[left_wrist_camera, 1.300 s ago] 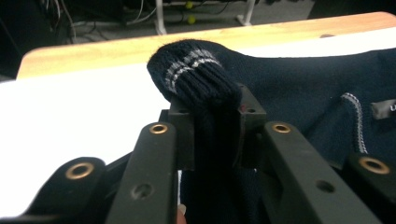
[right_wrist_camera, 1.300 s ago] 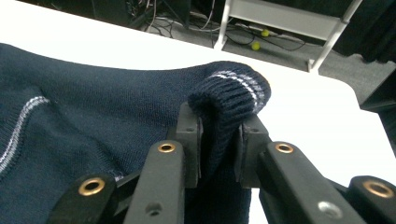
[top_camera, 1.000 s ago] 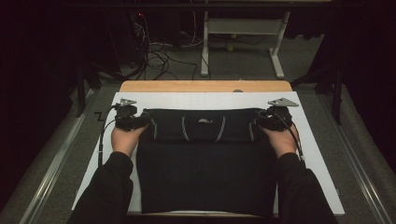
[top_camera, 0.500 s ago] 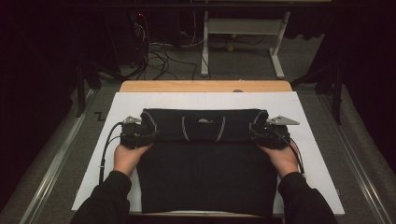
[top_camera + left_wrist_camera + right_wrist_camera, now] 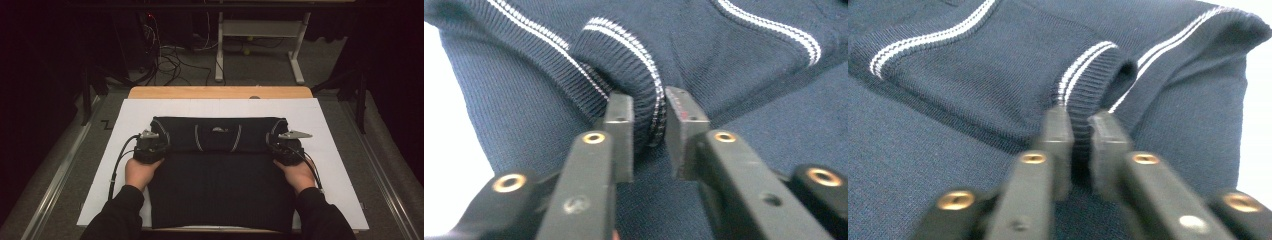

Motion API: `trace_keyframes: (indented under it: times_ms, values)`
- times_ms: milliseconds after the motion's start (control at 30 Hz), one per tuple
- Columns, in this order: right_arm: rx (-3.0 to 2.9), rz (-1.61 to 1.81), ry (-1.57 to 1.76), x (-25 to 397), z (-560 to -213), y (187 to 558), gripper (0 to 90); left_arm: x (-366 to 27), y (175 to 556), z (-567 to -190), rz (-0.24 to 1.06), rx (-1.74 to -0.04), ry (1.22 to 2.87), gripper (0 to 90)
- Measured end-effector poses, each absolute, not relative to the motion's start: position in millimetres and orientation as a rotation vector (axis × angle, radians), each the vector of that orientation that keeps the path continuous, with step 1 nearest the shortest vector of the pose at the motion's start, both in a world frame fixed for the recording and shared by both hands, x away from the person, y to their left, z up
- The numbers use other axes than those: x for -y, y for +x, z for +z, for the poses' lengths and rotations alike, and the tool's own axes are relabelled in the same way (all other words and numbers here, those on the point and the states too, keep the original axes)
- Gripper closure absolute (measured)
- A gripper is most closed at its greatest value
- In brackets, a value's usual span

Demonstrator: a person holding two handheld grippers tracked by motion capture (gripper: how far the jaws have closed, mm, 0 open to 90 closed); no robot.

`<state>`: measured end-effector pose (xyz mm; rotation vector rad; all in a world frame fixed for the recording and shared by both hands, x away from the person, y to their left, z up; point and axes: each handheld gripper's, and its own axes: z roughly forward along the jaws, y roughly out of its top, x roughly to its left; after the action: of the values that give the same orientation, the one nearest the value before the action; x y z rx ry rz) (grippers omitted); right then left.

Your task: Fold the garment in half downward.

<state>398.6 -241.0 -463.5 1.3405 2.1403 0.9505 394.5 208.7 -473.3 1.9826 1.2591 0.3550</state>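
— Dark room, grey floor, cables (image 5: 170,55) and a white metal frame (image 5: 260,30) at the far end. What's on your table?

— White sheet (image 5: 330,130) over a wooden table (image 5: 220,92), and one big thing on it: a navy sweater (image 5: 220,185), lying flat in the middle, reaching down to the near edge. Its top part is folded over toward me into a band (image 5: 220,134) across the far end.

— Stripes?

— Yes, thin white double stripes on the ribbed edges. A small pale label (image 5: 218,129) sits mid-band.

— Where are your grippers?

— One at each end of that folded band. My left gripper (image 5: 649,117) is at the band's left end, hand (image 5: 141,171) behind it on the sweater's left edge. My right gripper (image 5: 1079,125) is at the right end, hand (image 5: 298,173) on the right edge. Well apart, roughly level with each other.

— Jaw state, left?

— Clenched on a ribbed cuff (image 5: 624,65). In the left gripper view the rolled, striped rib is pinched between the two black jaws, cloth bulging above them.

— Right?

— Same thing. Right gripper view shows the jaws nearly together, gripping a ribbed striped cuff (image 5: 1093,75), the fabric squeezed in the narrow gap.

— Anything smaller?

— Brass-coloured screws on the jaw arms, a black cable (image 5: 120,155) looping from the left gripper over the white sheet, a grey three-cornered plate (image 5: 295,134) on top of the right one.
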Motion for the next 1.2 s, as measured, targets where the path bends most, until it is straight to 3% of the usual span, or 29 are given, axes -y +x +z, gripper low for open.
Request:
trace_keyframes:
  times_ms: [567, 1200]
  values:
    - [-2.078, 1.081, 1.197, 248.4, -436.0, 363.4, 83.8, -213.0, 359.2, -439.5, 0.391, -1.169, 1.865, 76.6]
    - [-2.030, 1.191, 1.120, 263.6, -441.6, 311.4, 83.7, -220.7, 310.2, -442.7, 0.369, -1.071, 1.888, 76.3]
